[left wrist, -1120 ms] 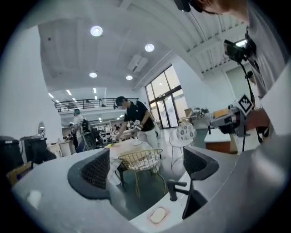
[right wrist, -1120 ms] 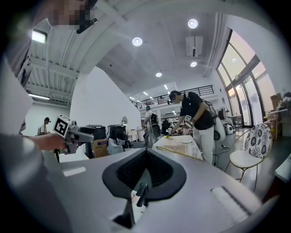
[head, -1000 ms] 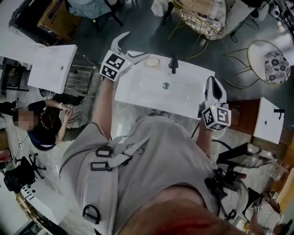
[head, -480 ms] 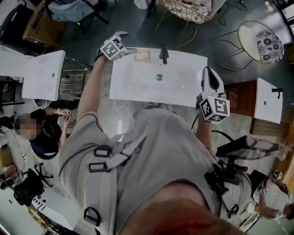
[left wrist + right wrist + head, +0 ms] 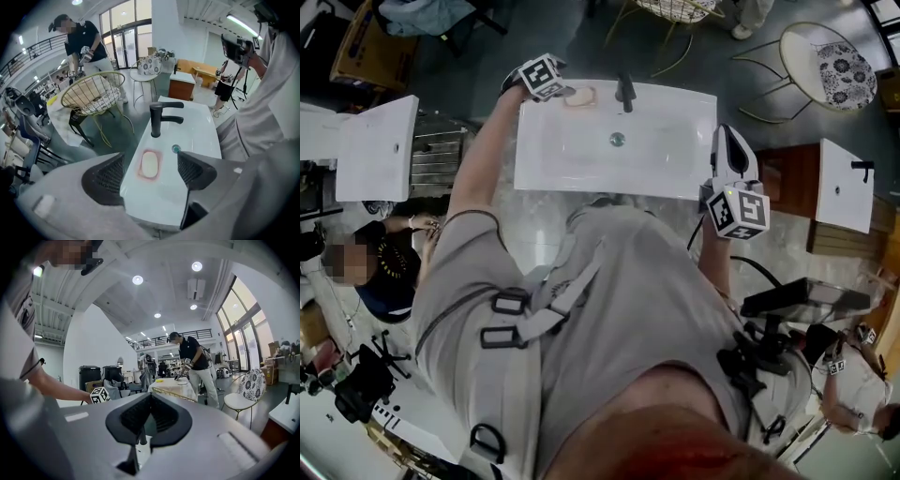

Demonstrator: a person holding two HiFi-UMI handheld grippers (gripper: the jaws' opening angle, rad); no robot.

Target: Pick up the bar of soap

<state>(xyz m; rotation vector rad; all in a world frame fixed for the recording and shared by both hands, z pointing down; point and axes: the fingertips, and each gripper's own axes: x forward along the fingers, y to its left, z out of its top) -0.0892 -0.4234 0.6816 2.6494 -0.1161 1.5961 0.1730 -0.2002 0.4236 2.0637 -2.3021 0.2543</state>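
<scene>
Left gripper (image 5: 151, 158): on my feed it hovered over the back left corner of the basin. Its jaws stood apart and were closing, with the pads pressing on nothing.

Bar of soap (image 5: 150, 165): the pale oval lay flat in its dish, lined up in the gap between the left jaws but touched by neither pad.

Soap dish (image 5: 140, 175): the pink, shallow dish sat on the basin's back ledge, just left of the tap as I saw it from the head view.

Tap (image 5: 159, 119): the black fitting stood upright on the same ledge, its spout reaching out over the bowl.

Drain (image 5: 176, 149): I made out a small round fitting in the floor of the bowl, near the tap.

Basin (image 5: 675, 159): the white rectangular basin lay in front of the person wearing the rig.

Right gripper (image 5: 149, 418): I saw its jaws drawn together with nothing between them. In the head view it was held at the basin's right edge, well apart from the soap.

Wire basket (image 5: 93, 96): it stood on thin legs on the floor beyond the basin.
</scene>
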